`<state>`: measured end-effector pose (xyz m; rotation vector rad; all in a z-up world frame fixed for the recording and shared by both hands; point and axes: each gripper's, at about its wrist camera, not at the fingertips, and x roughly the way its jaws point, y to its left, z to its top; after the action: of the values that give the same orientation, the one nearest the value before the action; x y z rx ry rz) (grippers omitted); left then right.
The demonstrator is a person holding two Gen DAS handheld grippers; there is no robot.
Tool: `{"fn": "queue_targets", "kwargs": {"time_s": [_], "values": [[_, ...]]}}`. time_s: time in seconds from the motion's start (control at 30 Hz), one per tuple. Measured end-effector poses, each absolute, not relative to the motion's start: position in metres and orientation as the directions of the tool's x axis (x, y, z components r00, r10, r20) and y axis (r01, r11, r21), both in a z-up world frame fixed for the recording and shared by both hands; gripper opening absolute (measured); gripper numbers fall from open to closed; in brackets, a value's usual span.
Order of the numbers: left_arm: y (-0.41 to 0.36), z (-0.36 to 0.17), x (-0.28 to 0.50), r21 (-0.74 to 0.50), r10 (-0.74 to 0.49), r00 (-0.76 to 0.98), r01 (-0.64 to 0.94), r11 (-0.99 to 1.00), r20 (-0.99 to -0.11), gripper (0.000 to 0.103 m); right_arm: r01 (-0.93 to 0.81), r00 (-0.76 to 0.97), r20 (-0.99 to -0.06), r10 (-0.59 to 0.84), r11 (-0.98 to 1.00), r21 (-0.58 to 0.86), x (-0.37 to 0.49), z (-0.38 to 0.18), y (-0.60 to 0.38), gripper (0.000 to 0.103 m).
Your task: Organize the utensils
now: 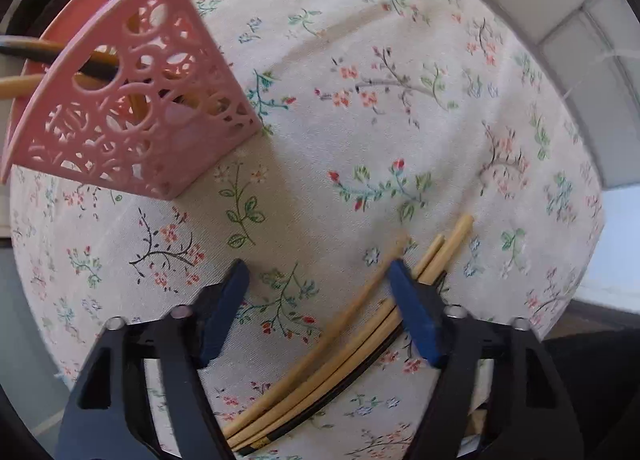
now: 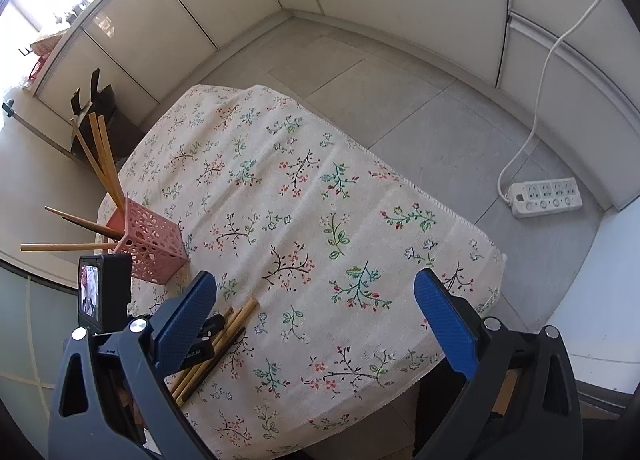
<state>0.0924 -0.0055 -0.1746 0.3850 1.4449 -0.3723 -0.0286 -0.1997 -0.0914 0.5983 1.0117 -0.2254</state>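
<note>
Your left gripper (image 1: 320, 276) points down at the flowered tablecloth (image 1: 360, 120), its blue pads partly drawn in but pressing on nothing. One loose chopstick (image 1: 320, 344) crosses the gap between them, and the rest of the bundle of chopsticks (image 1: 352, 356) runs under and past the right-hand pad. The dark stick in that bundle lies on its outer edge. I judge you have straddled the bundle's near edge so that closing takes one stick or a pair; the others lie touching it, so they may be dragged along.

Further ahead and to the left of this gripper stands the pink lattice holder (image 1: 132, 116), where the sorted chopsticks already lean out at several angles over its rim. It sits at the cloth's edge, probably to keep the middle of the table free for picking.

Your right gripper (image 2: 316, 320) hangs above the near end of the table with its pads spread wide and nothing between them, likely waiting its turn. Just left of it you can see the left gripper's body over the bundle, with small white lettering too blurred to read surely. Far off on the floor lies a white power strip (image 2: 546, 196) with no legible marking.
</note>
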Motion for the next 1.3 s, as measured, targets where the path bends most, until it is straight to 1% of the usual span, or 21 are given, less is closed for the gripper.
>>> {"fn": "queue_targets", "kwargs": {"time_s": [0.03,0.1,0.13,0.17,0.2,0.23,0.27,0.3,0.43,0.53,0.77,0.87,0.93,0.97,1.03,1.1,1.13,1.23,1.3], "values": [[-0.006,-0.174,0.091,0.038,-0.008,0.095,0.477,0.878,-0.995,0.064,0.445,0.522,-0.847,0.095,0.818,0.366,-0.029,-0.092,-0.199,0.097],[-0.006,-0.173,0.090,0.030,-0.016,0.090,0.490,0.871,-0.996,0.056,0.447,0.517,-0.850,0.099,0.816,0.368,-0.027,-0.094,-0.198,0.096],[-0.006,-0.173,0.089,0.024,-0.022,0.088,0.493,0.870,-0.996,0.054,0.448,0.516,-0.851,0.100,0.815,0.367,-0.027,-0.094,-0.198,0.096],[-0.005,-0.172,0.089,0.014,-0.034,0.087,0.500,0.866,-0.996,0.047,0.450,0.512,-0.853,0.102,0.814,0.367,-0.026,-0.095,-0.197,0.096],[-0.005,-0.171,0.088,0.010,-0.042,0.091,0.506,0.863,-0.995,0.038,0.451,0.507,-0.856,0.106,0.813,0.368,-0.025,-0.097,-0.196,0.096],[-0.004,-0.170,0.087,0.007,-0.048,0.094,0.510,0.860,-0.994,0.032,0.453,0.499,-0.859,0.115,0.810,0.372,-0.024,-0.099,-0.195,0.096],[-0.003,-0.169,0.086,0.007,-0.052,0.101,0.513,0.858,-0.994,0.019,0.457,0.488,-0.864,0.125,0.807,0.375,-0.022,-0.102,-0.194,0.096],[0.000,-0.168,0.088,0.010,-0.056,0.115,0.509,0.861,-0.992,0.012,0.462,0.474,-0.870,0.134,0.803,0.376,-0.021,-0.107,-0.192,0.096],[0.007,-0.168,0.094,-0.029,-0.108,0.126,0.512,0.858,-0.986,0.011,0.471,0.429,-0.891,0.149,0.805,0.362,-0.014,-0.121,-0.179,0.096],[0.010,-0.164,0.093,0.027,-0.080,0.180,0.523,0.852,-0.981,0.009,0.469,0.405,-0.899,0.167,0.806,0.361,-0.009,-0.130,-0.168,0.096],[0.015,-0.138,0.078,0.044,-0.092,0.239,0.511,0.858,-0.967,0.009,0.471,0.324,-0.910,0.260,0.789,0.394,0.000,-0.156,-0.147,0.096],[0.020,-0.116,0.073,0.054,-0.106,0.286,0.502,0.863,-0.952,0.008,0.489,0.297,-0.906,0.301,0.767,0.416,0.004,-0.167,-0.143,0.092],[0.020,-0.105,0.061,0.069,-0.111,0.324,0.496,0.865,-0.940,0.008,0.515,0.285,-0.902,0.324,0.742,0.429,0.006,-0.174,-0.142,0.078],[0.026,-0.098,0.059,0.076,-0.113,0.343,0.493,0.866,-0.932,0.008,0.530,0.275,-0.899,0.342,0.726,0.438,0.008,-0.179,-0.141,0.075],[0.034,-0.082,0.046,0.085,-0.126,0.387,0.484,0.871,-0.913,0.007,0.553,0.264,-0.892,0.368,0.700,0.452,0.011,-0.187,-0.140,0.060],[0.041,-0.074,0.038,0.086,-0.137,0.417,0.473,0.877,-0.898,0.007,0.573,0.264,-0.890,0.371,0.682,0.454,0.015,-0.190,-0.138,0.053],[0.044,-0.069,0.035,0.084,-0.142,0.429,0.467,0.880,-0.892,0.007,0.579,0.273,-0.891,0.363,0.678,0.453,0.018,-0.189,-0.137,0.047],[0.048,-0.065,0.034,0.086,-0.149,0.453,0.458,0.885,-0.879,0.007,0.587,0.263,-0.889,0.374,0.670,0.455,0.025,-0.192,-0.130,0.038],[0.052,-0.057,0.029,0.077,-0.165,0.460,0.463,0.883,-0.872,0.007,0.582,0.261,-0.896,0.360,0.682,0.444,0.029,-0.191,-0.124,0.037]]}}
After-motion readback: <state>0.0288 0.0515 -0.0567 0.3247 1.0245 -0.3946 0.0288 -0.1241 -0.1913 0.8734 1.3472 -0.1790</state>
